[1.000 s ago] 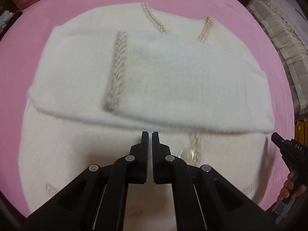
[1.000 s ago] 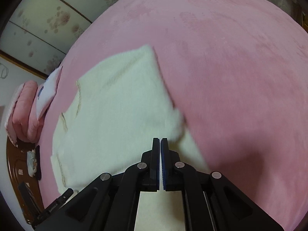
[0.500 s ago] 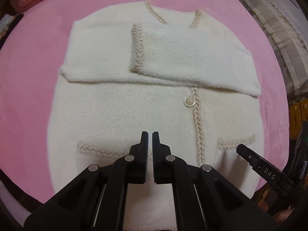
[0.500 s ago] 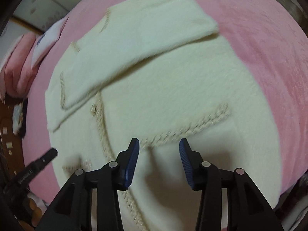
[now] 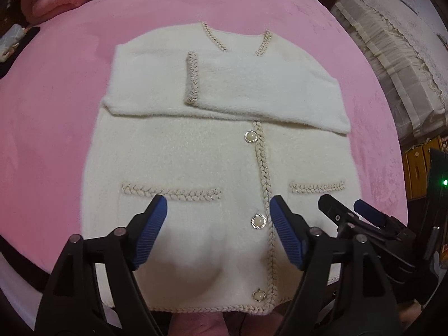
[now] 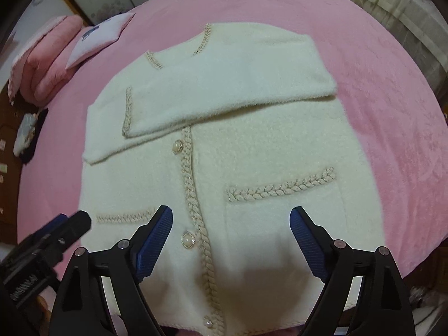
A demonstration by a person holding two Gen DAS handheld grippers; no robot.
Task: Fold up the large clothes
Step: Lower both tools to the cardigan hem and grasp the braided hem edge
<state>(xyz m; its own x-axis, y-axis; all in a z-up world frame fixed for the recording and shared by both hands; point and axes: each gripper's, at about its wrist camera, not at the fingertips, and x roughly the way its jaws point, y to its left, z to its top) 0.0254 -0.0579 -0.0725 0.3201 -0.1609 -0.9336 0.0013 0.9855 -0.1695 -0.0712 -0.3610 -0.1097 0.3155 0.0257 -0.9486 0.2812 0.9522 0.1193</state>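
So: fluffy cream button-front cardigan (image 5: 212, 151) flat on pink bed (image 5: 56, 106), both sleeves folded in; hem-to-collar fold left. Left hand-held gripper (image 5: 218, 235), right hand-held gripper (image 6: 231, 240) spread, empty.

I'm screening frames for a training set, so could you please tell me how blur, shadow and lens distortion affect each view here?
Left wrist view: strong fisheye bulge with dark corners, cardigan fairly sharp, soft shadow between the open left gripper jaws near the hem. Right wrist view: same bulge, braided trim sharp, shadow beneath the open right gripper, and the other gripper at the left edge is motion-blurred.
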